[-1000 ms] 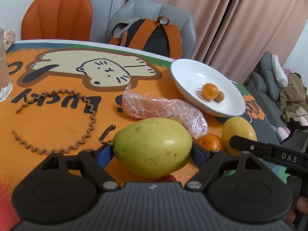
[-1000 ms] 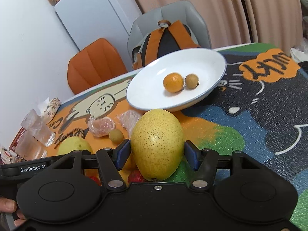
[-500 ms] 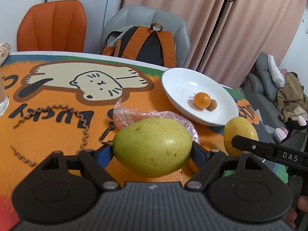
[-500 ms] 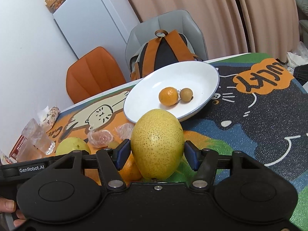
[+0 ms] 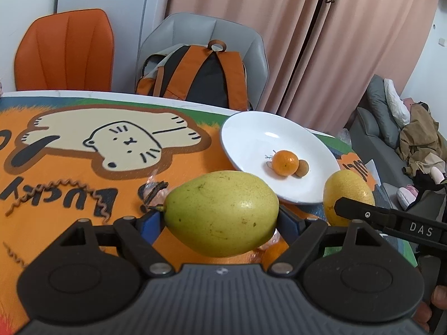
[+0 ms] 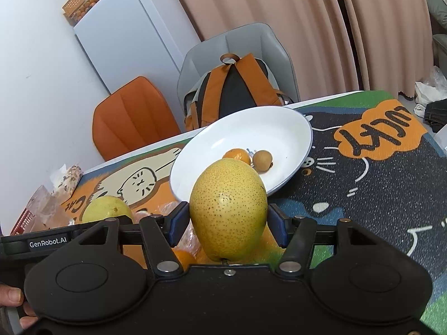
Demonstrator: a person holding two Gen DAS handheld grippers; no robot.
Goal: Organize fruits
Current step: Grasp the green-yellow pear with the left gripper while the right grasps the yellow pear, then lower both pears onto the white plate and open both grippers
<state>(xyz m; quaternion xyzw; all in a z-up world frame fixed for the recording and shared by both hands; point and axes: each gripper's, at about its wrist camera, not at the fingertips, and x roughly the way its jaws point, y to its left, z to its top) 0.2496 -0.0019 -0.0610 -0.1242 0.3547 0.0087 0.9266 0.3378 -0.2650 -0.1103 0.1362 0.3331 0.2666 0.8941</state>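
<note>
My left gripper [image 5: 220, 219] is shut on a green-yellow pear [image 5: 222, 213] held lying sideways, stem to the left, above the mat. My right gripper [image 6: 227, 220] is shut on a speckled yellow pear [image 6: 227, 208] held upright. Each pear shows in the other view too: the yellow pear [image 5: 347, 192] at the right, the green pear [image 6: 107, 210] at the left. Ahead lies a white plate [image 5: 251, 136] [image 6: 285, 131] holding a small orange [image 5: 285, 162] [image 6: 237, 155] and a brown longan [image 5: 302, 167] [image 6: 262, 160].
More oranges [image 6: 183, 256] and a clear plastic bag [image 5: 152, 188] lie on the cat-print mat [image 5: 69, 167] under the grippers. Plastic packets [image 6: 53, 195] sit at the mat's left. Behind the table stand an orange chair [image 5: 65, 51] and a grey chair with a backpack [image 5: 195, 75].
Both grippers have risen and moved toward the plate with their pears still held. The bag and loose fruit on the mat have slid lower in view, mostly hidden behind the pears.
</note>
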